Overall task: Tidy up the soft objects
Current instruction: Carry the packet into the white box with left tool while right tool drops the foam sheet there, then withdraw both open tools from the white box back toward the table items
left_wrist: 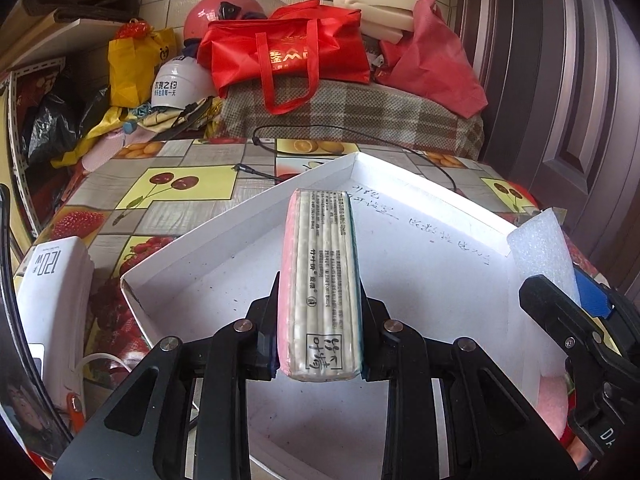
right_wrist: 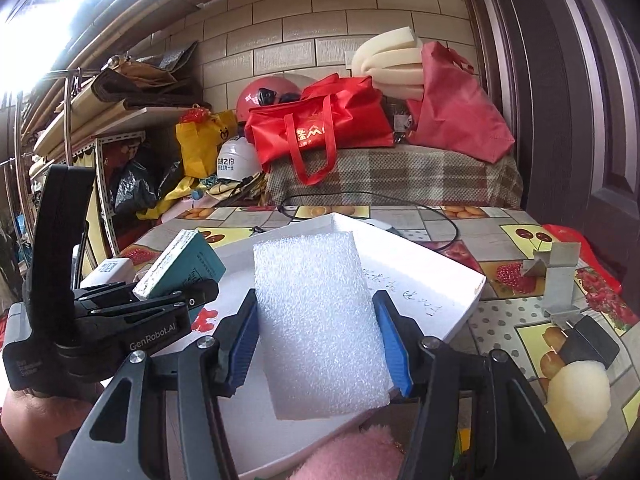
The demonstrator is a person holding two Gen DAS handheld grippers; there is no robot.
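Note:
My left gripper is shut on a tissue pack with pink and teal sides, held above the open white box. The same pack and left gripper show at the left of the right wrist view. My right gripper is shut on a white foam sheet, held over the box. The foam and right gripper also show at the right edge of the left wrist view. A pink fluffy object lies below the right gripper.
The table has a fruit-print cloth. A white tissue pack sits at left, a black cable behind the box. A cream pom-pom and grey bracket lie at right. Red bags, helmets and foam rolls are piled behind.

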